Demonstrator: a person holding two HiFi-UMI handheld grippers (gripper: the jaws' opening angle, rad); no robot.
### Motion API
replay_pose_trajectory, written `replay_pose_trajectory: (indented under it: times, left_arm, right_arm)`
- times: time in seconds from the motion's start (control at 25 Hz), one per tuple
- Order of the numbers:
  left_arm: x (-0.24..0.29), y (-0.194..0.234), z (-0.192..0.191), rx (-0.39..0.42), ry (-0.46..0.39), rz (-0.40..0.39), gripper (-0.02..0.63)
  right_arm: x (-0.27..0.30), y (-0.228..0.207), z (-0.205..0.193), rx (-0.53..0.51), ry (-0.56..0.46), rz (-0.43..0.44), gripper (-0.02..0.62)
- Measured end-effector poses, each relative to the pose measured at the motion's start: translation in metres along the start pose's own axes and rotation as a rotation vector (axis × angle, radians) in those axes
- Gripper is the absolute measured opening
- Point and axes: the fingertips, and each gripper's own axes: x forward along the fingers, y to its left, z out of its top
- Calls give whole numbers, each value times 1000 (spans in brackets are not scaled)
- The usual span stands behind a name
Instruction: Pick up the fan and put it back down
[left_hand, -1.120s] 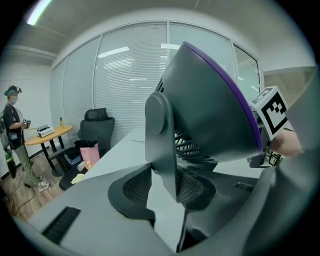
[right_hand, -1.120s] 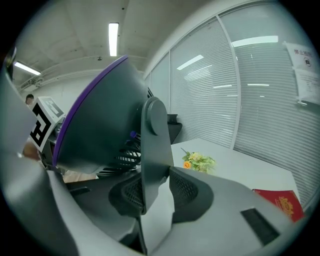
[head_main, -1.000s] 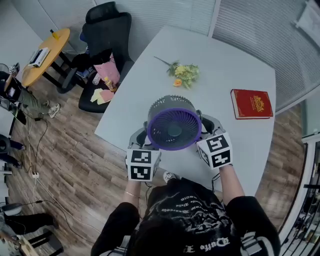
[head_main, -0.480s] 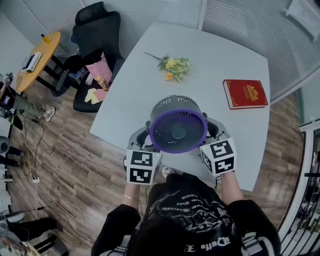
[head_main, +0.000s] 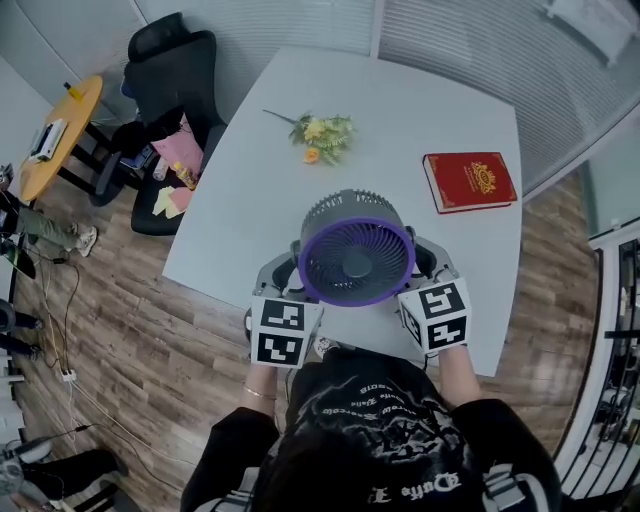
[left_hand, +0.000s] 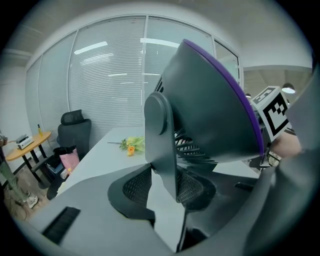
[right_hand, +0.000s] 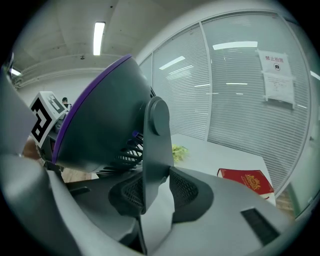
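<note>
The grey fan (head_main: 355, 255) with a purple front ring is held above the near part of the white table (head_main: 420, 120), its face tilted up toward the head camera. My left gripper (head_main: 288, 278) is shut on the fan's left support arm (left_hand: 162, 145). My right gripper (head_main: 425, 265) is shut on the right support arm (right_hand: 155, 150). In both gripper views the arm sits between the mesh pads (left_hand: 132, 185) (right_hand: 185, 187). The fan's base is hidden under its head.
A red book (head_main: 468, 181) lies at the table's right side. A small bunch of yellow flowers (head_main: 318, 132) lies toward the far left of the table. A black office chair (head_main: 170, 70) and a round wooden side table (head_main: 55, 135) stand to the left on the wood floor.
The fan and both grippers have drifted right across the table's near part. The table, book and flowers have slid left in the head view. The grips are unchanged.
</note>
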Motion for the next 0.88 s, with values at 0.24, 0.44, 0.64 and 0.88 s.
replay_pose_trajectory:
  times: [0.24,0.44,0.64,0.88]
  left_arm:
    - [29,-24,18,24,-2,-65,133]
    - [56,-36,25,61,19,-106,133]
    - [86,-43,23,68,52,-138,133]
    - [123,-47,28,81,83,-171,133]
  right_arm:
    - [-8,-38,-9,42,10,-66,100]
    - [-5,-63,-19,72,26,-106,100]
    - [5,-85,-31,82,62,-132,101]
    - [23,-113,-41,111,86,-148,101]
